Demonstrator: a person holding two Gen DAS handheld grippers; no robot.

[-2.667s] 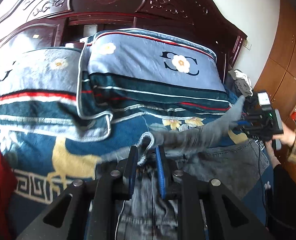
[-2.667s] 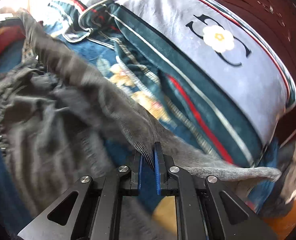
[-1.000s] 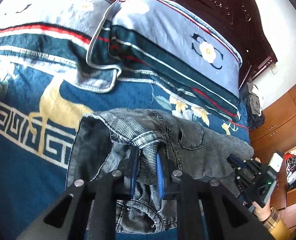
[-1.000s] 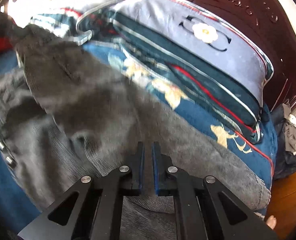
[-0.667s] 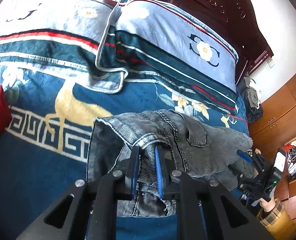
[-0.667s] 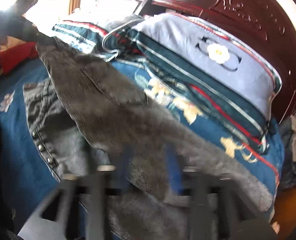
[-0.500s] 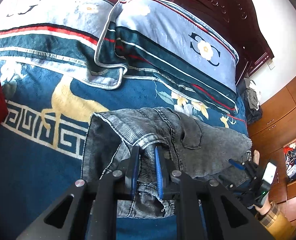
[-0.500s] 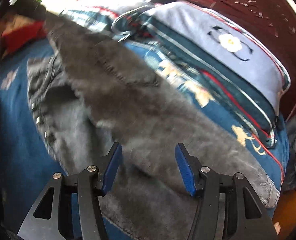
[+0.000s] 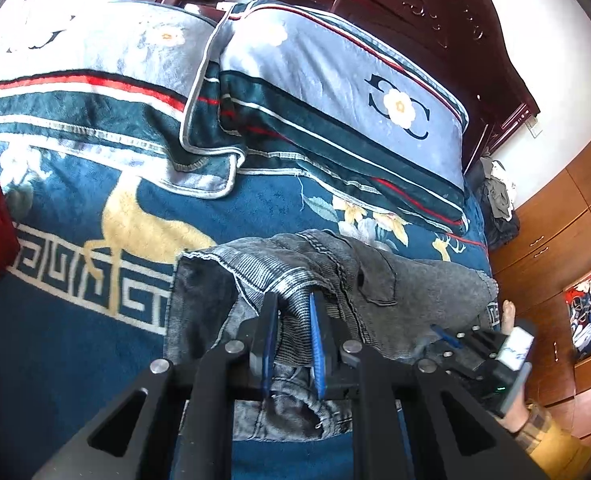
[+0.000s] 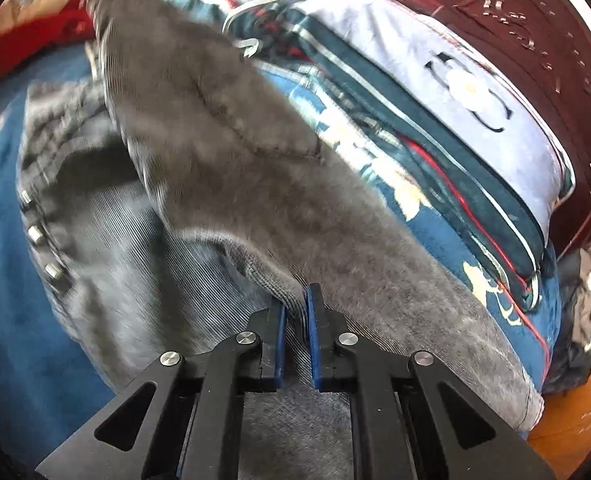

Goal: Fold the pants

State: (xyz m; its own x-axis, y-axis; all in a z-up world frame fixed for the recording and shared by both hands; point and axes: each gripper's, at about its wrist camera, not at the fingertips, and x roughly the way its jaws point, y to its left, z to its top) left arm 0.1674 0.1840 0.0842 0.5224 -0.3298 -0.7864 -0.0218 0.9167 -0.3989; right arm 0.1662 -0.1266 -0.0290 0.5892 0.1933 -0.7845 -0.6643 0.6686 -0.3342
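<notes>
Black gripper (image 9: 291,304) (blue pads), plaid cuff (image 9: 537,426).

The pants (image 9: 375,280) are grey washed denim with fine ribbing and darker seams. The blanket (image 9: 75,360) under them is deep blue with a gold deer and a cream key border. The far pillow (image 9: 335,80) is pale blue-grey with dark teal, red and white stripes and a white flower.
</notes>
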